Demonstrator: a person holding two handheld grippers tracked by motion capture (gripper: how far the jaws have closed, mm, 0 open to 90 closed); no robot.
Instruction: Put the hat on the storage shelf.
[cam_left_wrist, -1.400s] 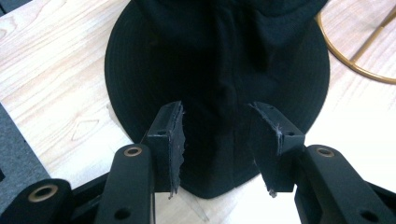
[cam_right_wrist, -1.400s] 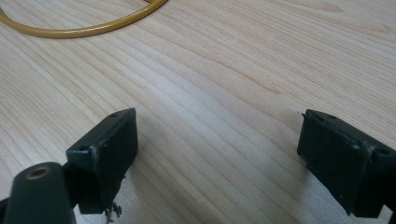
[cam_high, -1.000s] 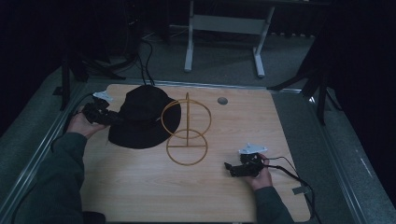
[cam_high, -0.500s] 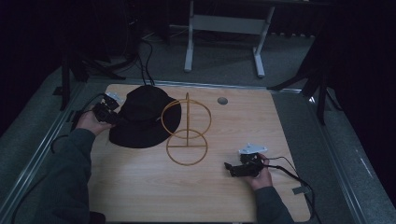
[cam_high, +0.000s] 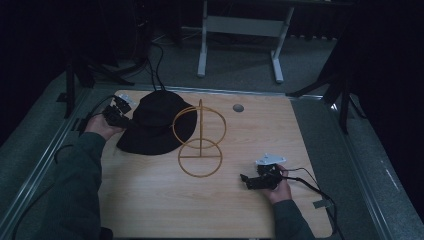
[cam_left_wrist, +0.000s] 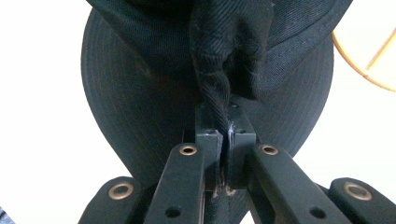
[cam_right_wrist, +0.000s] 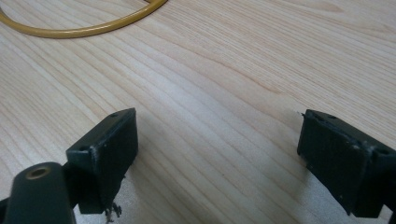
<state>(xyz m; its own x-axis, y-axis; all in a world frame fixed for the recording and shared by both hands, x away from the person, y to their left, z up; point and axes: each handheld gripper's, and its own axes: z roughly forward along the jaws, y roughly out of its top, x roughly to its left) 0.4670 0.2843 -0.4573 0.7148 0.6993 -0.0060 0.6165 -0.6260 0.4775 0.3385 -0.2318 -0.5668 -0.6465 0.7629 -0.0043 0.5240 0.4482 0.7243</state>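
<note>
the black hat (cam_high: 156, 126) lies on the far left part of the bench (cam_high: 280, 135), its brim just beside the gold wire stand (cam_high: 199, 142). the left tongs (cam_left_wrist: 223, 140) are clenched on a bunched fold of the hat's fabric at its left edge. the right tongs (cam_right_wrist: 215, 158) are released, jaws wide apart, low over bare wood near the right front of the bench.

the pinch takes in little cloth, so the fold could slip out if the hat is lifted quickly. dragged right, the brim could catch the stand's upright ring and tip it. the bench's left edge is close behind the left hand (cam_high: 100, 127); open room lies in front and to the right.
</note>
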